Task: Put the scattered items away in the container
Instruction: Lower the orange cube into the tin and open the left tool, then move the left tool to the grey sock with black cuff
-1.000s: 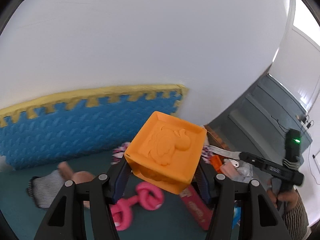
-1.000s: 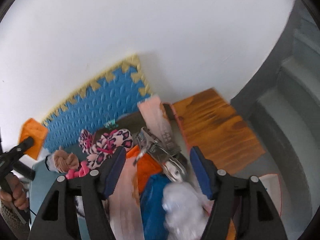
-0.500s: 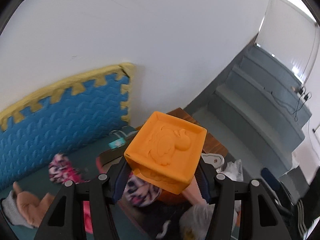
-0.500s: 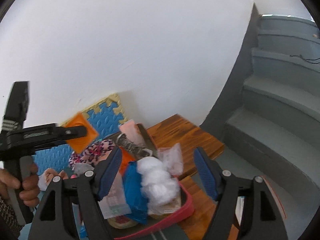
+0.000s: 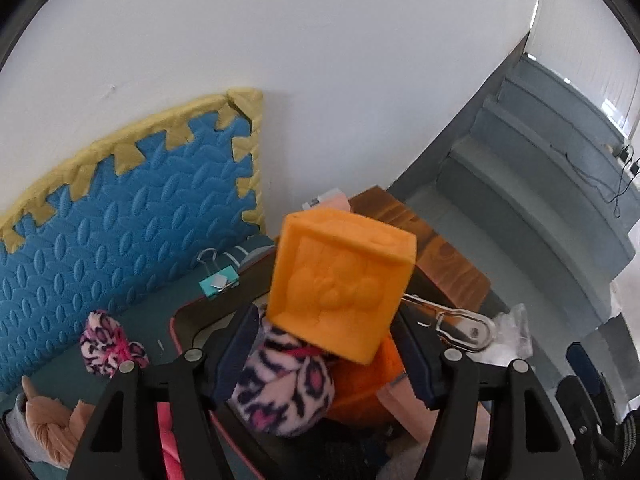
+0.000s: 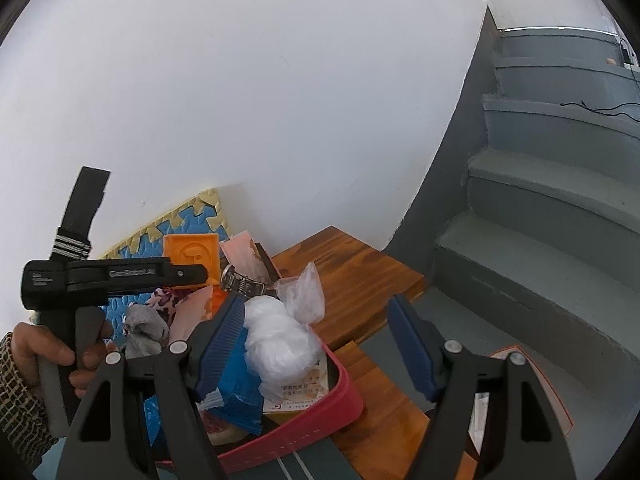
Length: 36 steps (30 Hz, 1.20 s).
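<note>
We find the left gripper (image 5: 328,340) released over the container (image 6: 340,404), orange block (image 5: 340,284) falling free; right gripper (image 6: 316,344) spread, empty; we recommend clearing upward.

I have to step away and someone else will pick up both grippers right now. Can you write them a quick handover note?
Left gripper: jaws look spread; the orange block sits tilted between the fingertips over the red-rimmed container, possibly just let go.
Right gripper: open and empty, above the container's near edge.
In the container: blue packet, white plastic bag, a metal clip, a leopard-print fabric toy.
Left outside on the floor: a teal binder clip, a second leopard-print piece, a peach knotted toy.
Next: confirm the block lands in, then collect those.
</note>
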Each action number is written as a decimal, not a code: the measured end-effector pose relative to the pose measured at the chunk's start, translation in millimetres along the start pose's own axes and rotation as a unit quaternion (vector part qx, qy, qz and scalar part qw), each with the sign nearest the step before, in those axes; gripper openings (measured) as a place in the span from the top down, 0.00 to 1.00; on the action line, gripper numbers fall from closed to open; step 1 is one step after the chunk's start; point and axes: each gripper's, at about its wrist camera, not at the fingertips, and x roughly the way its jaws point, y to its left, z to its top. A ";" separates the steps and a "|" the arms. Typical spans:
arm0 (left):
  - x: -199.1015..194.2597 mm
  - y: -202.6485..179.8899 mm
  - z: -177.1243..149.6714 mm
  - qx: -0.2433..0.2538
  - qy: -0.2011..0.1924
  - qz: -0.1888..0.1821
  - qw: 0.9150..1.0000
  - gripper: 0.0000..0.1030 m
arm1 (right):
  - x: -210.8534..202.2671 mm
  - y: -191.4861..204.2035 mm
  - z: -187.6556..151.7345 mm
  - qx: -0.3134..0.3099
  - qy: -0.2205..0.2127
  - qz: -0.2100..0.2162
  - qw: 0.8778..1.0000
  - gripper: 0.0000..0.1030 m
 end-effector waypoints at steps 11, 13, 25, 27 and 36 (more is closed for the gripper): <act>-24.7 12.3 -2.9 -0.014 -0.022 -0.005 1.000 0.33 | -17.6 8.9 -5.2 -0.003 0.000 -0.003 1.000 0.25; -31.6 18.3 -3.7 -0.020 -0.026 -0.006 0.999 0.33 | -21.8 10.0 -5.5 -0.001 -0.001 -0.002 1.000 0.25; -104.7 118.4 -56.6 -0.128 -0.066 0.026 0.989 0.33 | -42.6 54.8 -10.4 -0.036 0.002 0.044 0.998 0.25; -115.6 140.6 -69.3 -0.152 -0.073 0.037 0.985 0.32 | -43.4 71.7 -13.8 -0.049 0.009 0.063 0.997 0.25; -121.3 224.2 -122.7 -0.237 -0.075 0.058 0.967 0.19 | -26.9 154.6 -40.4 -0.116 0.066 0.139 0.981 0.25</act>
